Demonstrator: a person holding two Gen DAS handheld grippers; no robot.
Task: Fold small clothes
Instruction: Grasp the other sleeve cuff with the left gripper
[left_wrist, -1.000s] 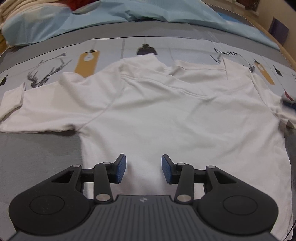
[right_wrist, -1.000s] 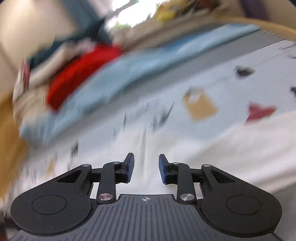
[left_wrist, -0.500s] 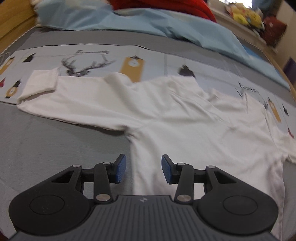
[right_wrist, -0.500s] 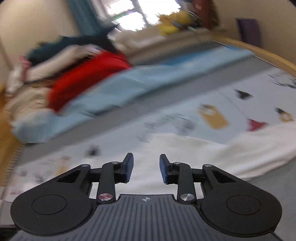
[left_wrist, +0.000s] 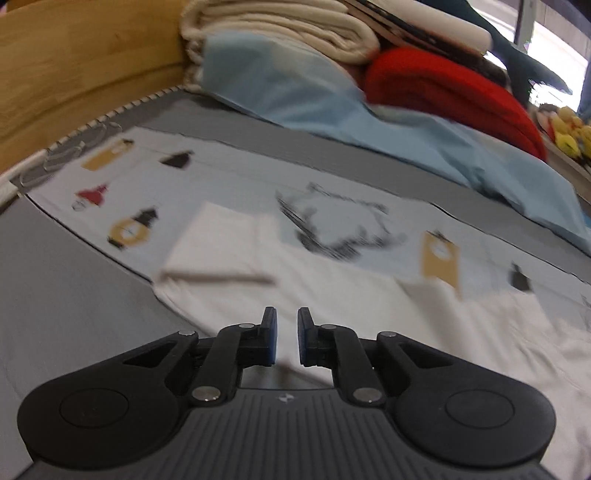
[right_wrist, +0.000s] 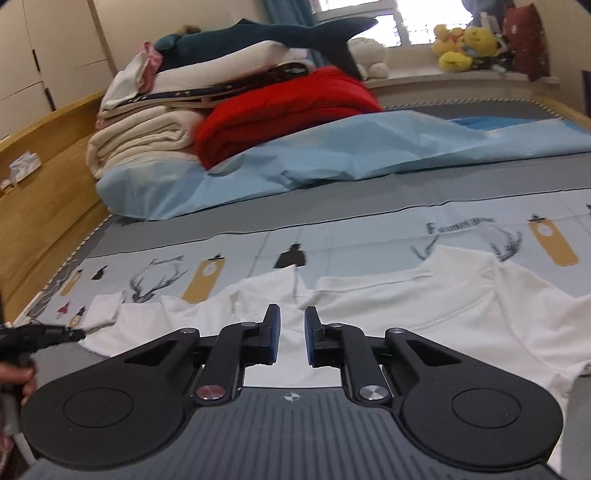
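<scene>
A white short-sleeved shirt (right_wrist: 424, 317) lies spread flat on the printed bedspread (right_wrist: 332, 240), collar towards the far side. My right gripper (right_wrist: 291, 321) hovers over the shirt's middle just below the collar; its jaws are closing with a narrow gap and nothing between them. My left gripper (left_wrist: 283, 321) is over the shirt's left sleeve (left_wrist: 221, 247), whose cuff is folded over. Its jaws are closing too, a thin gap still shows, and no cloth is seen pinched. In the right wrist view the left gripper (right_wrist: 79, 334) reaches the sleeve's edge, held by a hand (right_wrist: 18, 376).
A crumpled light blue sheet (right_wrist: 332, 155) lies across the bed beyond the shirt. Behind it are a red blanket (right_wrist: 288, 107), stacked cream blankets (right_wrist: 140, 140) and a shark plush (right_wrist: 258, 37). A wooden bed frame (right_wrist: 48, 177) runs along the left. Plush toys (right_wrist: 465, 44) sit on the windowsill.
The left gripper has swung from the shirt's body to its left sleeve and its jaws have narrowed. The right view has settled over the collar area, and its jaws have narrowed as well.
</scene>
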